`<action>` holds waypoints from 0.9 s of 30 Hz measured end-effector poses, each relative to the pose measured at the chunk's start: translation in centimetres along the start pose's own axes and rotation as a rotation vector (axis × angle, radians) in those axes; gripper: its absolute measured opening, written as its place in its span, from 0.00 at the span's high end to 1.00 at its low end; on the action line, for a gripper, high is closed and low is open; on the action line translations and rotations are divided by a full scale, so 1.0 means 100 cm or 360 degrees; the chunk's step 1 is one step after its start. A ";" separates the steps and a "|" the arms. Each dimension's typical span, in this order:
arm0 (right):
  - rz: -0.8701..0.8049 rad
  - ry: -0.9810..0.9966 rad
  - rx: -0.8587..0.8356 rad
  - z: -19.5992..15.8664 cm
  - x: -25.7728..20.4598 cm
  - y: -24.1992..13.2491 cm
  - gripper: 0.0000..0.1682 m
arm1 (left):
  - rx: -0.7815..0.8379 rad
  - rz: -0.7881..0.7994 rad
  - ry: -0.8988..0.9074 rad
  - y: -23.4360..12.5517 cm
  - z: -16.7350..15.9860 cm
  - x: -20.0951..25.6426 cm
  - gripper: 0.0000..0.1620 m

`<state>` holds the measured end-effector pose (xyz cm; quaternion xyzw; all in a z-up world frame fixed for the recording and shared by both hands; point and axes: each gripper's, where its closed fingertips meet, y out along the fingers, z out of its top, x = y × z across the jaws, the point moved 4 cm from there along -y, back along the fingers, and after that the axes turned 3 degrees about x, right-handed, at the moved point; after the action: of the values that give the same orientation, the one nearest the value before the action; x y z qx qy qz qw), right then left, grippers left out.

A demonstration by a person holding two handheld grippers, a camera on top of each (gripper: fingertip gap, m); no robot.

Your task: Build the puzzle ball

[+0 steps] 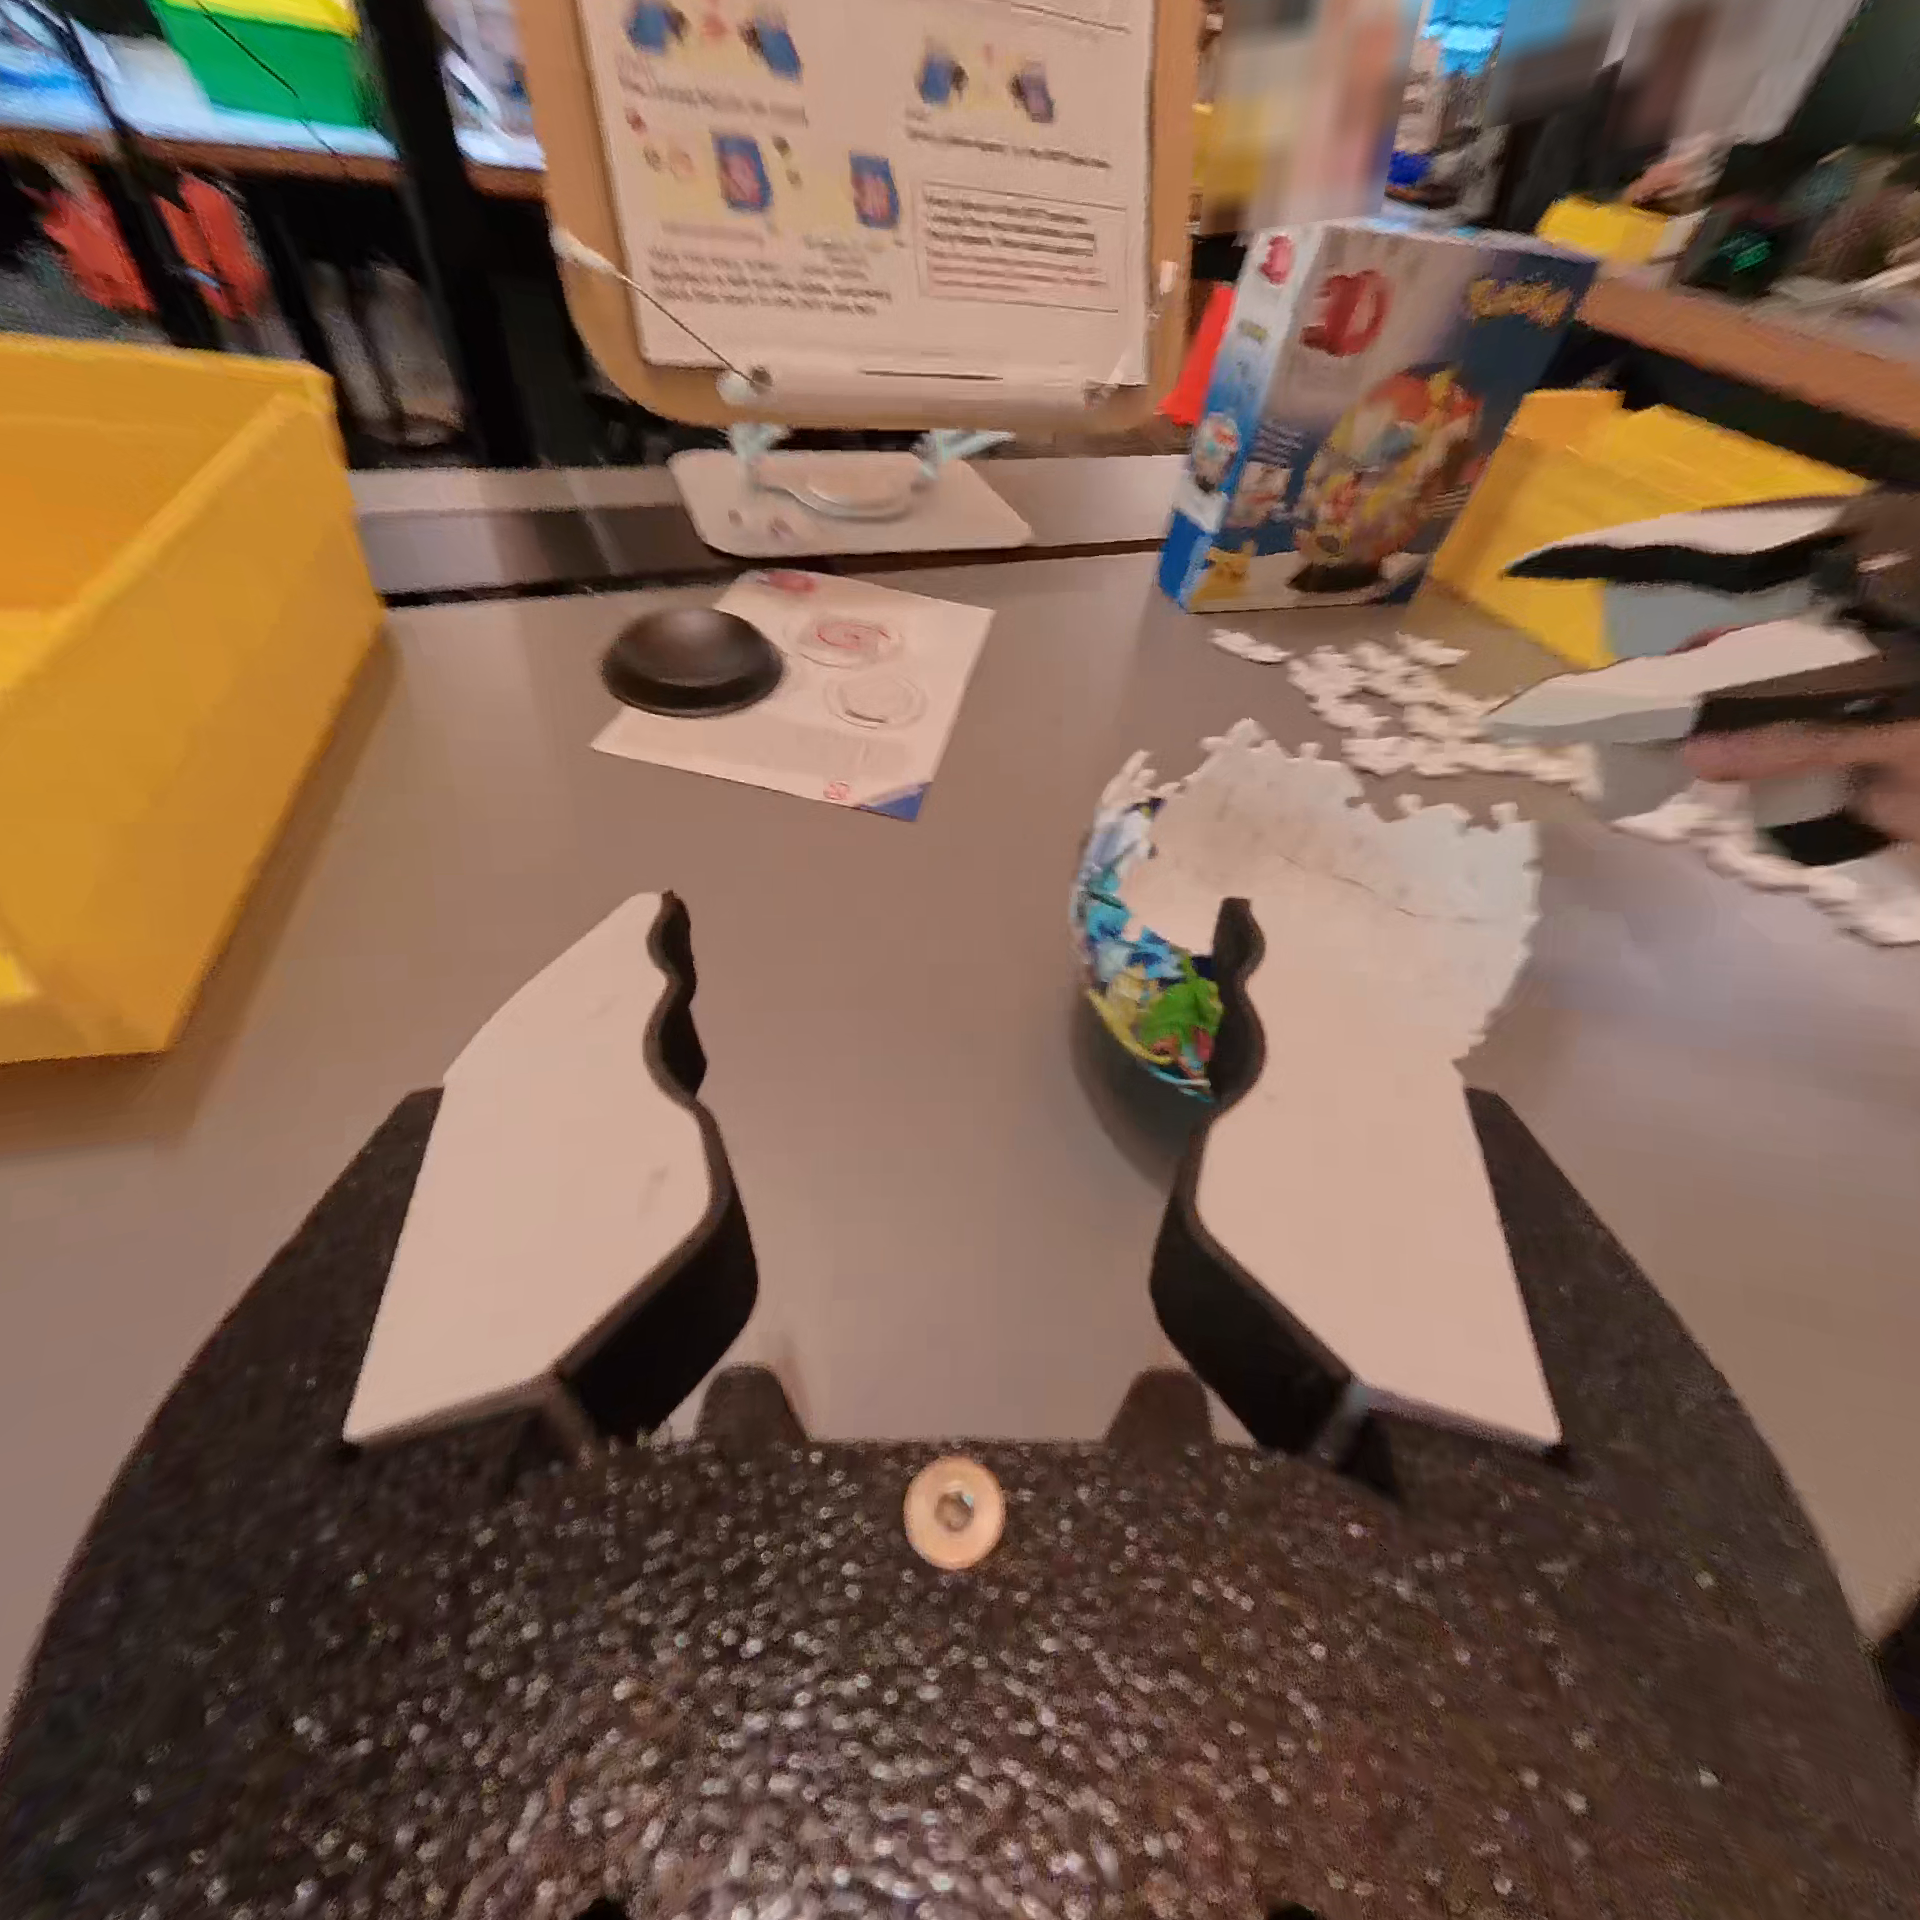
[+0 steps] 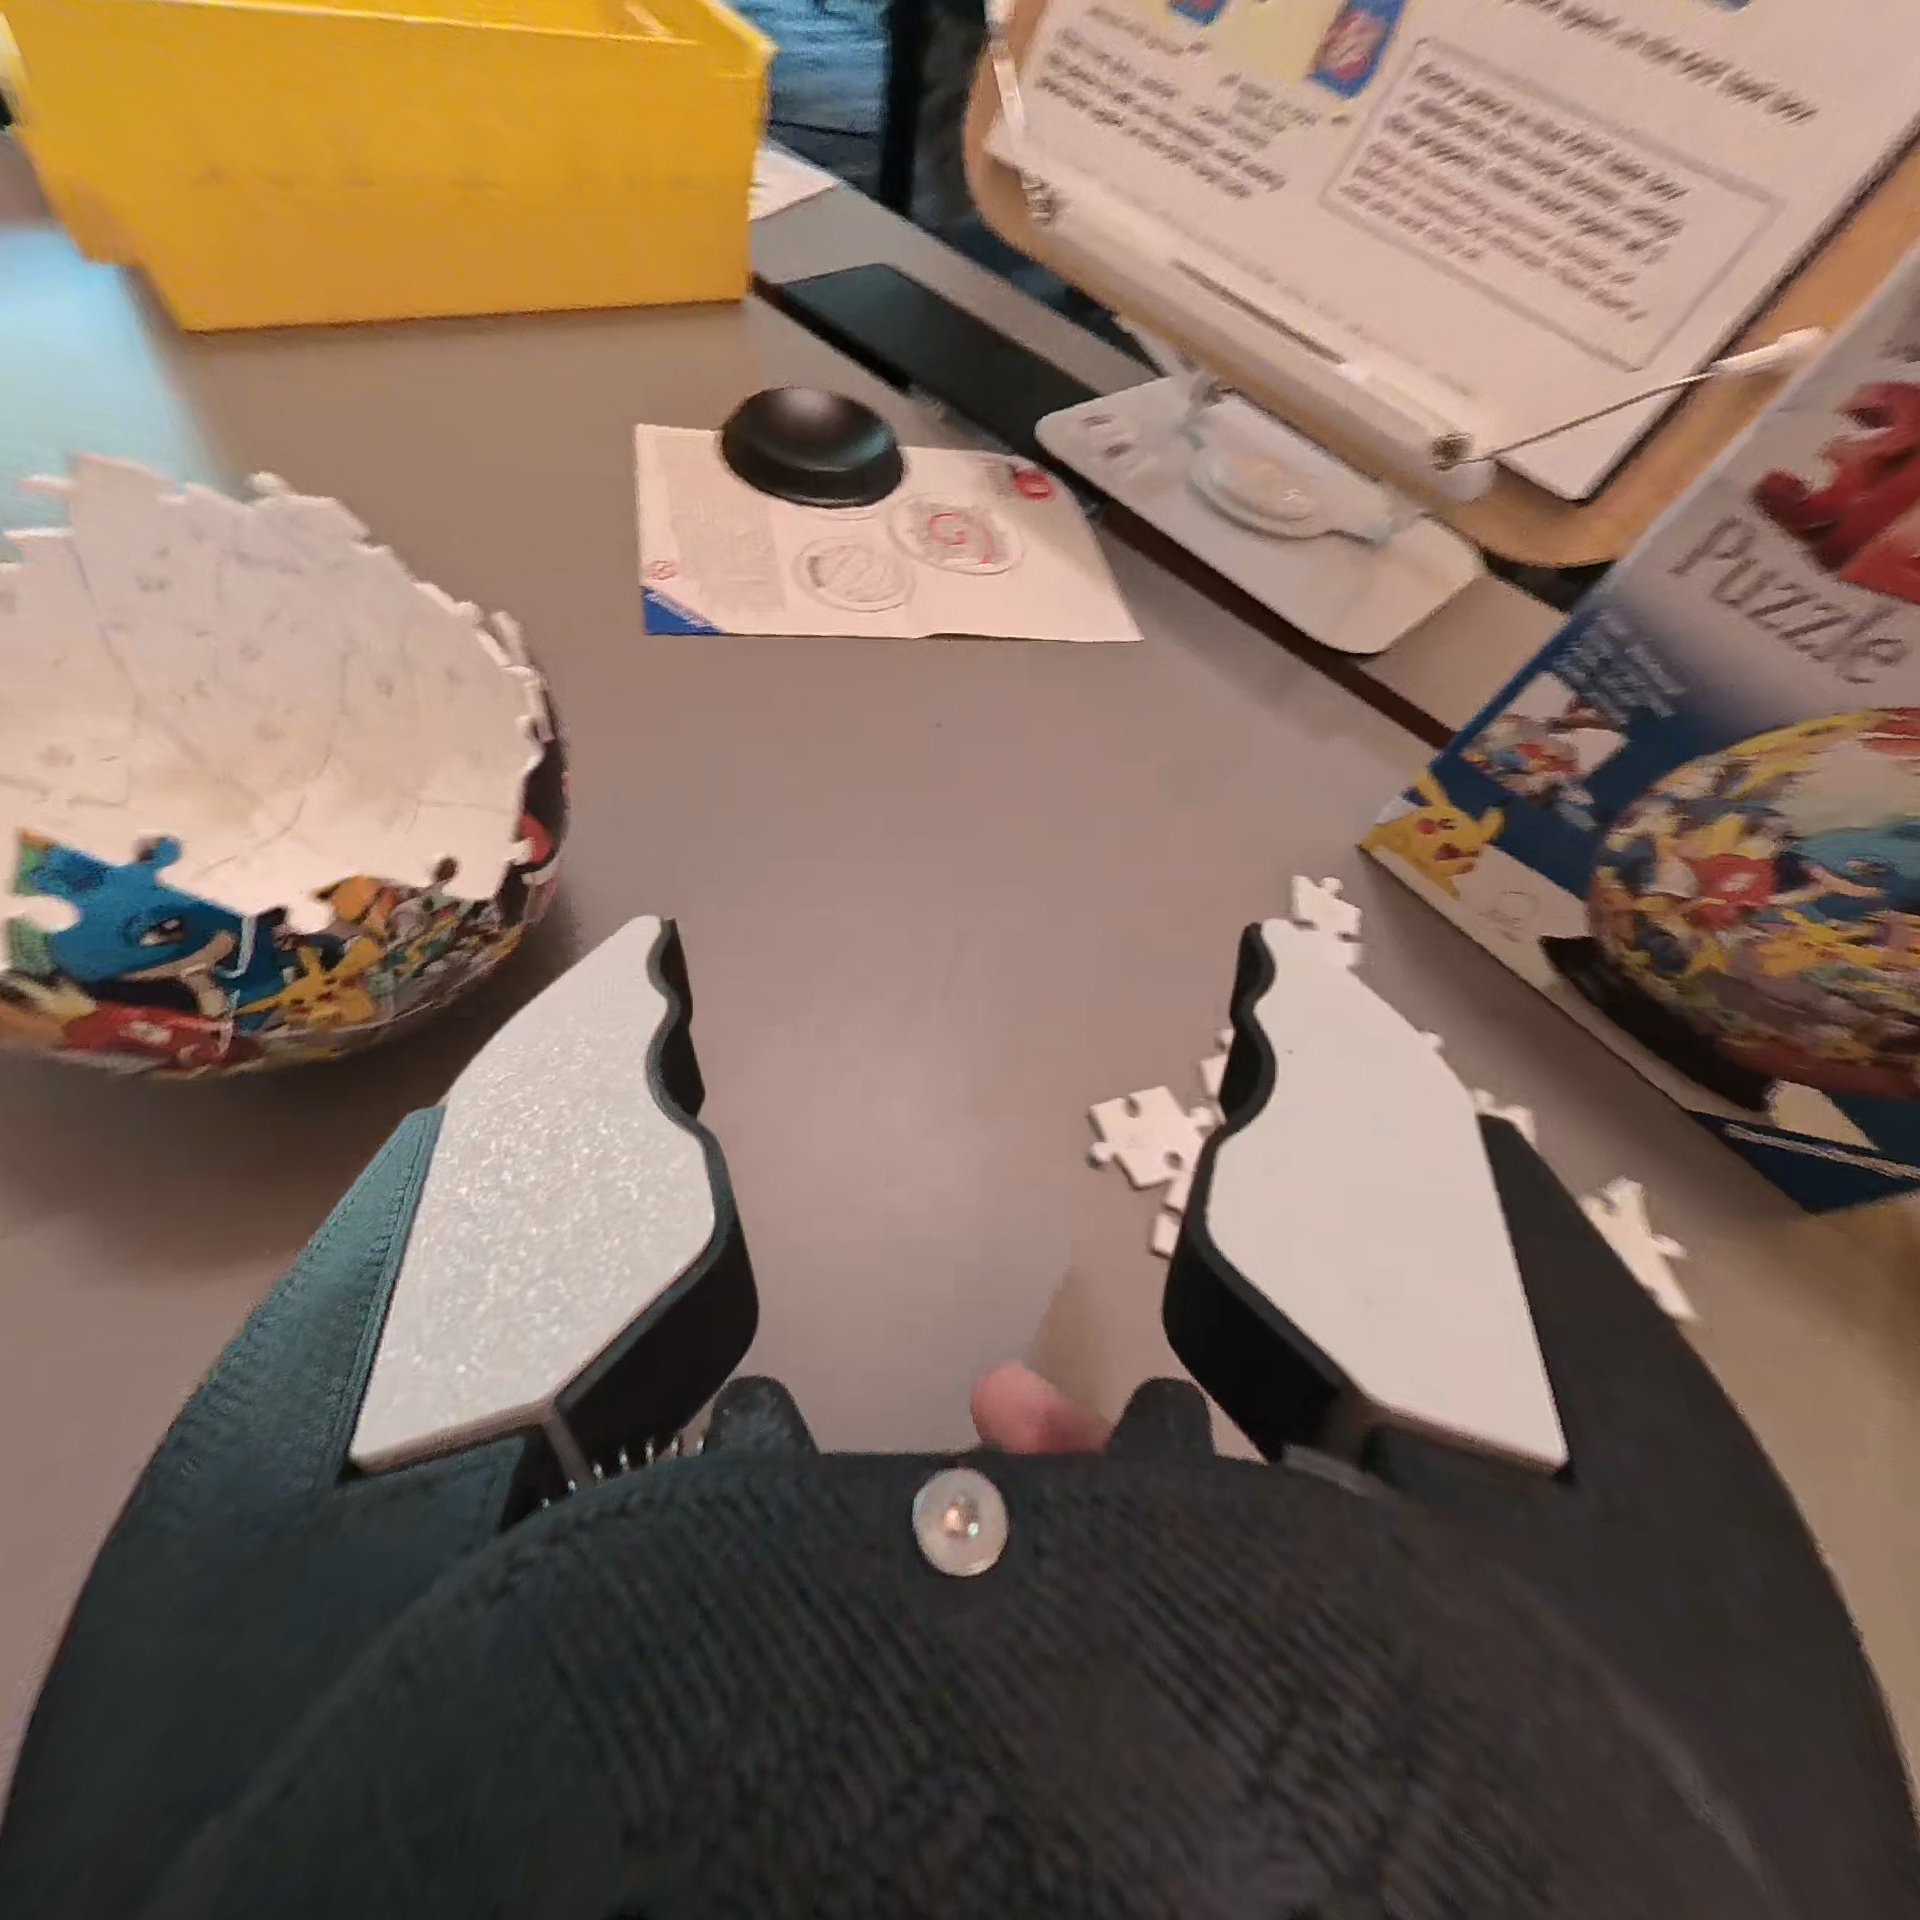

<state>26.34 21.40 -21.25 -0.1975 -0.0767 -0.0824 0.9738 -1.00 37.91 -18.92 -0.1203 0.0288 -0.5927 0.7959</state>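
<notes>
A half-built puzzle ball [image 1: 1330, 873], a bowl-shaped shell with a white inside and a colourful outside, rests on the grey table; it also shows in the right wrist view [image 2: 239, 748] at the left. My left gripper [image 1: 956, 935] is open and empty, its right finger just in front of the shell. My right gripper [image 2: 956, 956] is open and empty over bare table, to the right of the shell; it also shows in the left wrist view [image 1: 1538, 644]. Loose white puzzle pieces [image 2: 1143, 1138] lie by its right finger, and a larger heap [image 1: 1392, 707] lies behind the shell.
A black round stand [image 1: 691, 660] sits on an instruction leaflet [image 1: 831, 738]. The puzzle box [image 1: 1361, 416] stands at the back right. A yellow bin [image 1: 135, 665] is at the left, another yellow bin [image 1: 1621, 488] is at the right. A document holder with a printed sheet [image 1: 862, 197] stands behind.
</notes>
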 end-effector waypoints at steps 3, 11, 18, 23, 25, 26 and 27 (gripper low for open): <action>-0.0110 -0.0009 0.0051 0.004 -0.005 -0.004 0.41 | -0.0001 0.0377 0.0363 -0.006 0.005 -0.008 0.38; 0.0070 0.0032 0.0131 0.020 -0.031 -0.009 0.44 | -0.0089 0.0630 0.0709 -0.009 0.019 0.009 0.44; 0.0162 -0.0099 0.0203 0.045 -0.037 -0.008 0.45 | -0.0218 0.0636 0.0769 -0.009 0.030 0.017 0.45; 0.0193 -0.0106 0.0209 0.040 -0.034 -0.003 0.45 | -0.0378 0.0558 0.0834 0.001 0.037 0.030 0.45; 0.0205 -0.0086 0.0197 0.037 -0.033 -0.002 0.45 | -0.0427 0.0539 0.0876 0.008 0.042 0.036 0.45; 0.0200 -0.0092 0.0203 0.036 -0.031 -0.002 0.45 | -0.0449 0.0525 0.0898 0.013 0.044 0.039 0.46; 0.0190 -0.0095 0.0202 0.035 -0.029 -0.003 0.46 | -0.0473 0.0502 0.0916 0.017 0.046 0.043 0.46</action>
<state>23.06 22.96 -18.45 -0.1419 -0.0988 -0.0131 0.9849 2.79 34.98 -14.41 -0.0568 0.3557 -0.4615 0.8107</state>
